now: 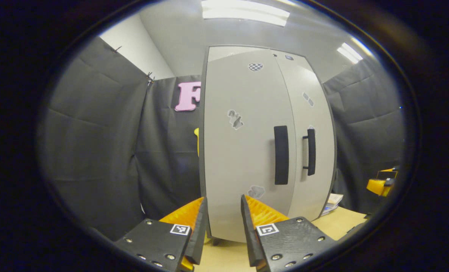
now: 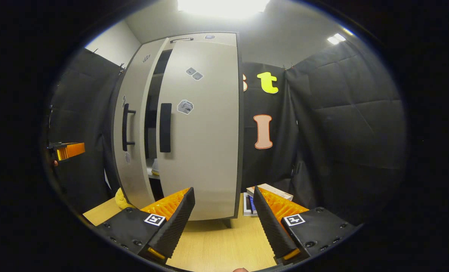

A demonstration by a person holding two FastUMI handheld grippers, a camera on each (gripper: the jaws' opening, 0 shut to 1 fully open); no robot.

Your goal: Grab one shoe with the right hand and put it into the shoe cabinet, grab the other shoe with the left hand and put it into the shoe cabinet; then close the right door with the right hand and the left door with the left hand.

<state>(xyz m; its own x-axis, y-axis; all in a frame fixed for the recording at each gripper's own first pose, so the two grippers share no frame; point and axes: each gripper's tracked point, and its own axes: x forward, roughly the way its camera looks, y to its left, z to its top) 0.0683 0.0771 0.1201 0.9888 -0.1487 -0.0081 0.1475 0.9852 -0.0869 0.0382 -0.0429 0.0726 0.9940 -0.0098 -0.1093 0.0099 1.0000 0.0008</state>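
In the left gripper view, the left gripper (image 1: 223, 221) is low and right in front of the cabinet (image 1: 247, 75). Its two fingers are spread apart and nothing is between them. The left door (image 1: 243, 158) is just past the fingertips. It has a black handle (image 1: 281, 155) near its right edge. The right door (image 1: 317, 113) sits beside it with its own handle (image 1: 310, 152). The two doors look nearly closed from here. Far off, to the right of the cabinet, a bit of the right gripper (image 1: 381, 185) peeks in. Some boxes (image 1: 332, 202) lie on the table (image 1: 228, 257) by the cabinet's right foot.

In the right gripper view, the right gripper (image 2: 223, 211) is low in front of the cabinet (image 2: 209, 37). Its fingers are wide apart and hold nothing. The right door (image 2: 205, 151) is close to the fingertips. A dark gap shows between it and the left door (image 2: 131, 113), so the cabinet is not fully closed. In that gap a shoe (image 2: 155, 167) sits on a shelf inside. The left gripper (image 2: 67, 150) is off to the left of the cabinet.
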